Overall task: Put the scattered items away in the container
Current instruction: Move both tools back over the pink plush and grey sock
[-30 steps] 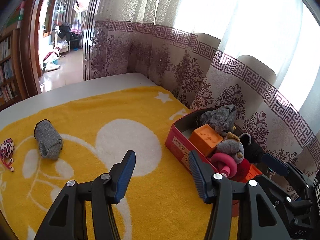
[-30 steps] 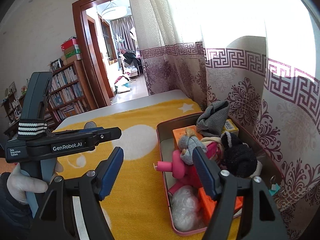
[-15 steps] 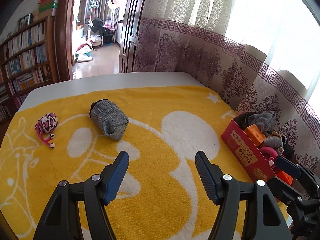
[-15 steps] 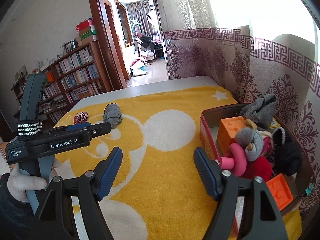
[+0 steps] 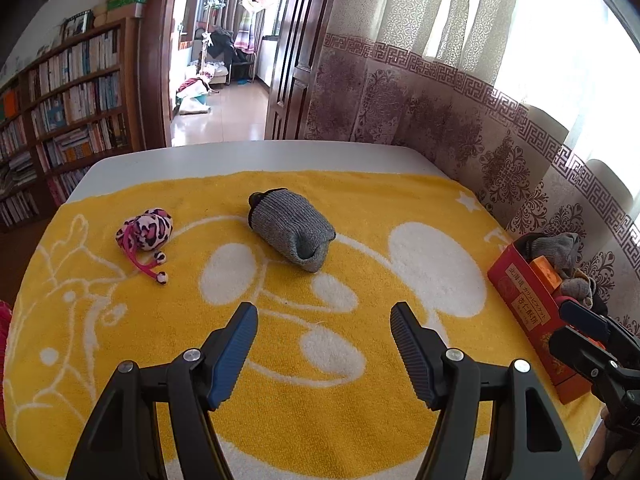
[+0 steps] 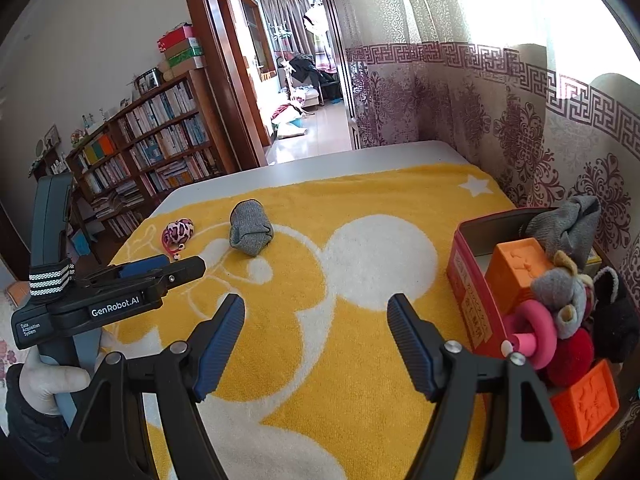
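A rolled grey sock [image 5: 292, 230] lies on the yellow towel [image 5: 360, 400], ahead of my open, empty left gripper [image 5: 324, 320]. A pink leopard-print pouch [image 5: 146, 232] with a cord lies to its left. The red box [image 5: 532, 308] stands at the right edge, holding socks and blocks. In the right wrist view my right gripper [image 6: 316, 312] is open and empty, the red box [image 6: 472, 300] to its right, full of orange blocks, a pink ring, grey and black soft items. The sock [image 6: 250, 228] and pouch [image 6: 178, 232] lie far ahead.
The left gripper's body [image 6: 108, 300] and the gloved hand [image 6: 44, 380] show at the left of the right wrist view. Patterned curtains [image 5: 460, 128] hang close behind the box. Bookshelves [image 5: 60, 112] and a doorway [image 5: 224, 60] stand beyond the table's far edge.
Both grippers have swung left away from the red box. The grey sock and pink pouch have come toward the middle of both views. Both stay open.
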A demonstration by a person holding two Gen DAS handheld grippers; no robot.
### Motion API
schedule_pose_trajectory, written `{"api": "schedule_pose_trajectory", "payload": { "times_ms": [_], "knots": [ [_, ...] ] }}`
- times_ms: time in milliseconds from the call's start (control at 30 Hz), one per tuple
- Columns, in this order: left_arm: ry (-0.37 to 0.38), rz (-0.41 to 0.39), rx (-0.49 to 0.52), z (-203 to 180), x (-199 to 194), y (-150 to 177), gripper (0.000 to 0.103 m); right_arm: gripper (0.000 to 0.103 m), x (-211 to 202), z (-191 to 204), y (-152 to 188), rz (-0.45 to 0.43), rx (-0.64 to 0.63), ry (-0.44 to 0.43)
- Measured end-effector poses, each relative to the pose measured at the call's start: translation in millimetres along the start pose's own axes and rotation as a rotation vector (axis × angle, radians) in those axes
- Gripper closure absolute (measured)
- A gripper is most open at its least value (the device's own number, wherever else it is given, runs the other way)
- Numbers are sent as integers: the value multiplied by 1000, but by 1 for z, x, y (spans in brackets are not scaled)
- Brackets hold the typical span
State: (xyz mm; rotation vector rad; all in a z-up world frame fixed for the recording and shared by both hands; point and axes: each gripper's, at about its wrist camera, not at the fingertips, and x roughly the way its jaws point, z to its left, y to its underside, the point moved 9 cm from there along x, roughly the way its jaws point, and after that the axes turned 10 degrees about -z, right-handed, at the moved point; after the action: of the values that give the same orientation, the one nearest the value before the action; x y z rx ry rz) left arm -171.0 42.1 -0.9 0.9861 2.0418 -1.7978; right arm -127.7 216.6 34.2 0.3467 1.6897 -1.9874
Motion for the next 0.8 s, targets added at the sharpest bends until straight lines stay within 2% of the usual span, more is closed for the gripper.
{"api": "schedule_pose_trajectory", "payload": {
  "times_ms": [400, 800],
  "knots": [
    [-165, 38, -146, 110, 15, -3, 33, 25, 21, 16, -2, 28, -23, -24],
    [-276, 95, -171, 168, 65, -13, 33, 25, 49, 6, -12, 34, 8, -11]
  ]
}}
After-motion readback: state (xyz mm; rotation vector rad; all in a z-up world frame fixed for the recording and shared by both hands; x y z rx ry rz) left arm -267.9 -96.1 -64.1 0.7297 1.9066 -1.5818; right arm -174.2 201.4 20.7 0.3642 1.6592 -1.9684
